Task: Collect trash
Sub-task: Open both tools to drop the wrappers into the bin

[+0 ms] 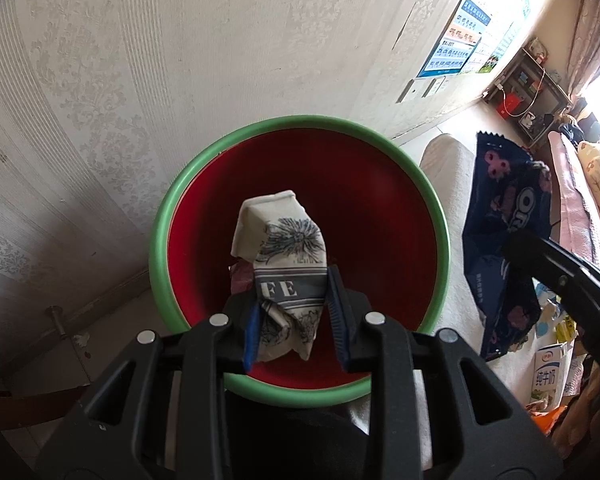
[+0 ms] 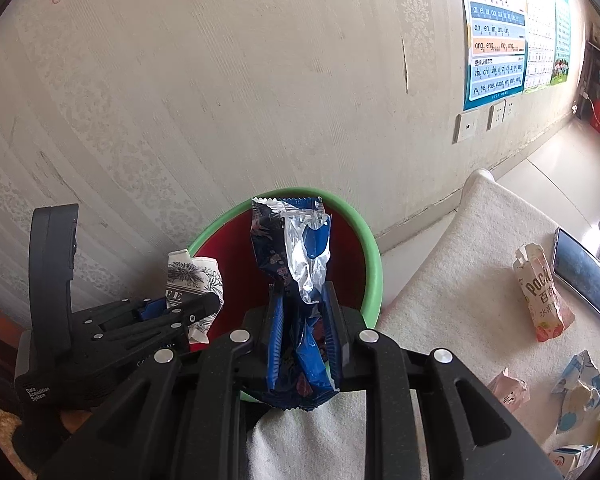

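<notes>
Gripping a crushed paper coffee cup (image 1: pixel 284 264), the left gripper (image 1: pixel 296 320) hangs right over the open mouth of the bin (image 1: pixel 158 236), its blue pads pinched onto the cup's crumpled lower half. Just beside it, the right gripper (image 2: pixel 304 332) is clamped nearly shut on a blue Oreo wrapper (image 2: pixel 292 272), which stands up between the fingers with its torn silver lining showing; it hovers at the bin's near rim, above the edge of the white cloth-covered surface (image 2: pixel 460 280).

Down inside the red bin with the green rim, a bit of pinkish scrap seems to lie at the bottom, though the cup hides most of it.

Farther out on the cloth, plenty is left: a pink Pocky box (image 2: pixel 542 292), a crumpled pink wrapper (image 2: pixel 508 392), a torn blue-and-white carton (image 2: pixel 580 392) and a small milk carton (image 2: pixel 572 460). A phone (image 2: pixel 584 276) lies beyond the Pocky box and isn't trash.

By my reckoning the job is early-to-middle: two pieces are poised to drop, several more wait.
</notes>
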Available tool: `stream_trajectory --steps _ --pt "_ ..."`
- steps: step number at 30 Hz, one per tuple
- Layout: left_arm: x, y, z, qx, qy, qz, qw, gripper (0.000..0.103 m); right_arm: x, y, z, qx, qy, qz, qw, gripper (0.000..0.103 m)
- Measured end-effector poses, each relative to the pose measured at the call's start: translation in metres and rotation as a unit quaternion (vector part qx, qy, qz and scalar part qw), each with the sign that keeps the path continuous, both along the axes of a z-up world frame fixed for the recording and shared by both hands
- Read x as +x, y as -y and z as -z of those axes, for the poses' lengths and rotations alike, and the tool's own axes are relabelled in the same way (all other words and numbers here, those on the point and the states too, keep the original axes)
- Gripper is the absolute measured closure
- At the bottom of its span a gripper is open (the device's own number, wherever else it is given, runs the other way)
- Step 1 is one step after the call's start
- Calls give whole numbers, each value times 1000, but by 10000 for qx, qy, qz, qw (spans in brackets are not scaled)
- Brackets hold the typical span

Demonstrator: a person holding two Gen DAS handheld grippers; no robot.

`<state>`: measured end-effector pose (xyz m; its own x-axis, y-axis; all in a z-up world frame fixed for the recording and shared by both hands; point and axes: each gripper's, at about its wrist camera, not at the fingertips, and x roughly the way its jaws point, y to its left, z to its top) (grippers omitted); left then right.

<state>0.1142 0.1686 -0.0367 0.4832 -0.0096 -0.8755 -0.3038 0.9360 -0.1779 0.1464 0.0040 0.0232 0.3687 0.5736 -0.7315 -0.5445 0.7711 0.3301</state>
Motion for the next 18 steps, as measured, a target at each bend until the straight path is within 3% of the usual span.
stream_trajectory --steps 2,3,5,6,8,14,18 --pt "0 1 -1 84 1 -32 10000 69 0 1 -2 35 40 27 10000 74" --pt "0 1 -2 121 21 -72 9999 55 -1 1 -3 58 39 32 10000 73" --pt "-3 0 -4 178 127 -152 9996 44 -2 3 -3 56 36 38 10000 72" --pt "-4 0 -4 205 138 -167 9996 43 -2 4 -3 61 33 45 10000 69" --pt "-5 1 -3 220 119 -182 9995 39 -4 8 -2 113 2 47 9999 54" --pt "-11 8 -6 105 168 -111 9997 37 -6 38 -7 74 185 37 9998 42" --pt "-19 23 -8 -38 280 52 9996 37 10 85 -4 -227 393 412 9981 38"
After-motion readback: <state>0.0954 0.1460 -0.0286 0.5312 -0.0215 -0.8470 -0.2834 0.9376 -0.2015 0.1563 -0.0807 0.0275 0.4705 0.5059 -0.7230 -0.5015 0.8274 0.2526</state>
